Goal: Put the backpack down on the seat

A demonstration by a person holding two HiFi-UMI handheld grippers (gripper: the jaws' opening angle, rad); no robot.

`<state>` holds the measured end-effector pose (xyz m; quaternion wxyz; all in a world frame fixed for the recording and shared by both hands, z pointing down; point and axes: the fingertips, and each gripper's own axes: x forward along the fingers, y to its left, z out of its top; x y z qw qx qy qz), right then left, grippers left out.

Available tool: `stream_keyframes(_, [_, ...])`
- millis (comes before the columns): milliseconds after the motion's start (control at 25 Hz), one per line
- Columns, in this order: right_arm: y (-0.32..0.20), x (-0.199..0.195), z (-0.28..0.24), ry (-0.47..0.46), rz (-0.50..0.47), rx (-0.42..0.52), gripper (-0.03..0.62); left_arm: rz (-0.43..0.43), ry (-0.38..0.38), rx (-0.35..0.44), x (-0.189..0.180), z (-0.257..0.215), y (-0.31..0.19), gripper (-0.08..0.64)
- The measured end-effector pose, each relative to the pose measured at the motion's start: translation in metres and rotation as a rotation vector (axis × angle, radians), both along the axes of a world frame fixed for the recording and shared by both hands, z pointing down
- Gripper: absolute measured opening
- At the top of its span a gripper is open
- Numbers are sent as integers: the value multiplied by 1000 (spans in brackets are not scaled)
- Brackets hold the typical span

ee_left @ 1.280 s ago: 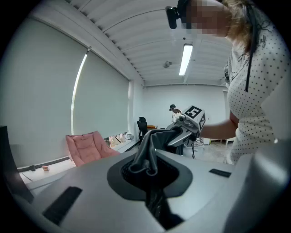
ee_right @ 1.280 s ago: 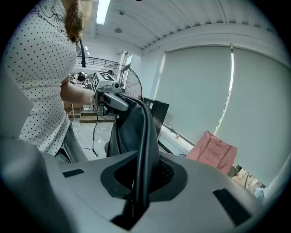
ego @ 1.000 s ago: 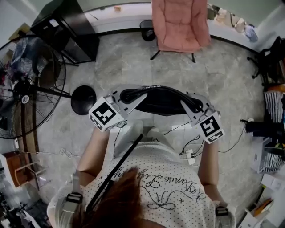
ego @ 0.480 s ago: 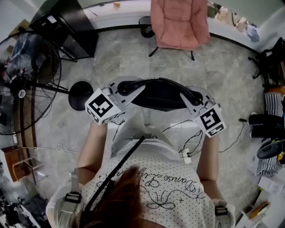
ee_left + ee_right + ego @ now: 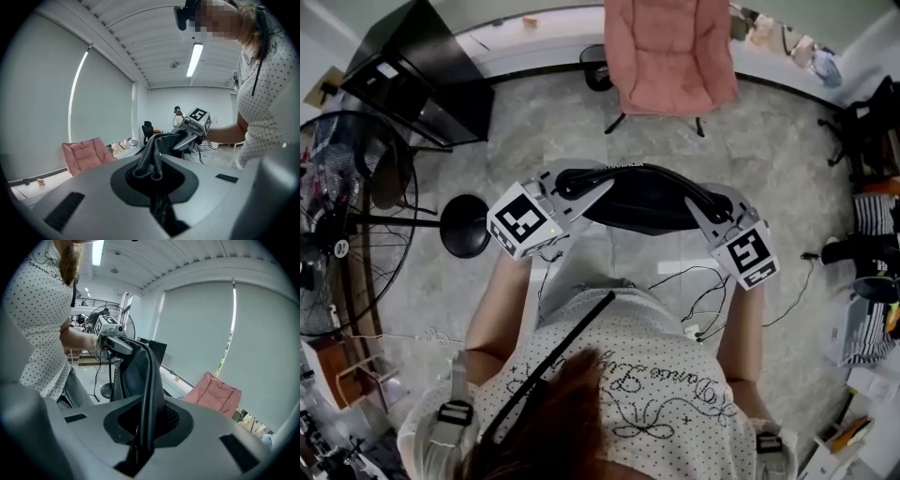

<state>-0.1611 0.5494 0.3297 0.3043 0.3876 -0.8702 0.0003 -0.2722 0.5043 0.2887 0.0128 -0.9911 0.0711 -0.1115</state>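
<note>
A black backpack (image 5: 642, 199) hangs in the air in front of the person, stretched between both grippers. My left gripper (image 5: 565, 184) is shut on its dark fabric (image 5: 152, 157) at the left end. At the right end my right gripper (image 5: 711, 205) is shut on a black strap and fabric (image 5: 143, 385). The pink padded seat (image 5: 670, 52) stands on a black base at the far side of the floor, well beyond the backpack; it also shows low as the pink seat (image 5: 84, 155) in the left gripper view and as the pink seat (image 5: 213, 392) in the right gripper view.
A standing fan (image 5: 356, 220) with a round black base (image 5: 466, 225) is at the left. A black cabinet (image 5: 408, 70) stands at the back left. Cables (image 5: 703, 291) lie on the grey floor by the person's feet. Clutter and shelves (image 5: 867, 281) line the right side.
The person has moved forward a little towards the pink seat, carrying the backpack held between both grippers. Both grips are unchanged.
</note>
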Motion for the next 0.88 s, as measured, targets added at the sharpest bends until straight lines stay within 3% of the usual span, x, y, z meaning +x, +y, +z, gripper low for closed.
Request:
stream_keyframes(480, [-158, 18, -4, -23, 103, -2, 41, 98, -3, 9, 23, -4, -167, 24])
stream_keyframes(880, [-219, 56, 7, -24, 80, -20, 41, 69, -12, -4, 62, 6, -228, 24])
